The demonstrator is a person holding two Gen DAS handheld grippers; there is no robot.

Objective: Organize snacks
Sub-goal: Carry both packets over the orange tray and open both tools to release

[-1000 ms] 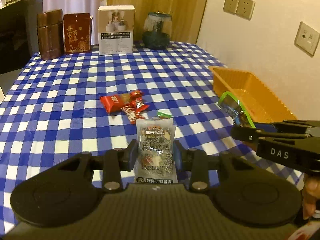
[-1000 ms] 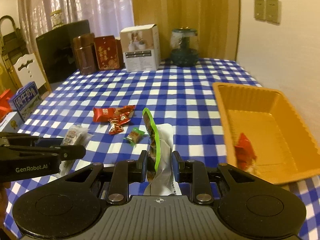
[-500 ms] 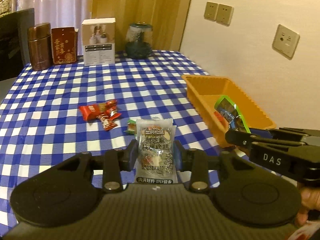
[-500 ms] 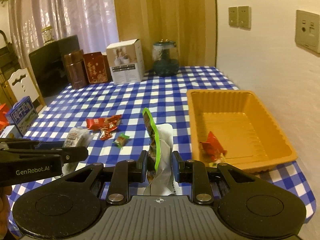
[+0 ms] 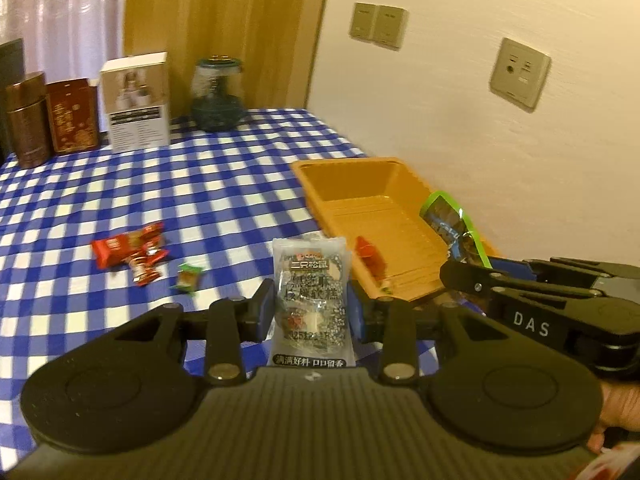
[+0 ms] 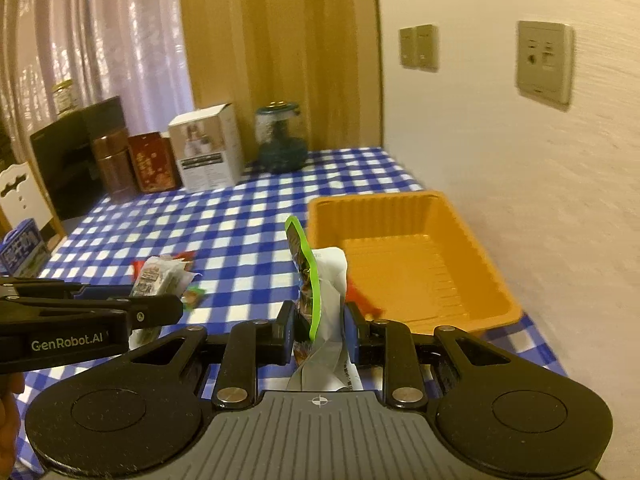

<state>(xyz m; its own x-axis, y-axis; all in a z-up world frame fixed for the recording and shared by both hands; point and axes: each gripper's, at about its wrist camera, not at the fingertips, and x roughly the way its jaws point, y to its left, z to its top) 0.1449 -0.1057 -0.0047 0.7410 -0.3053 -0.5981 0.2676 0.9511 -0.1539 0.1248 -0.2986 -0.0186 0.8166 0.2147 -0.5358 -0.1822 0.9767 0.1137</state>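
Red wrappers: lay loose on the checked worktop, a small green sweet beside them.
Left tongs: pinched a clear speckled snack packet, held upright.
Right tongs: clamped a green-edged pouch.
Orange tray: sat right, against the wall, holding one red packet.
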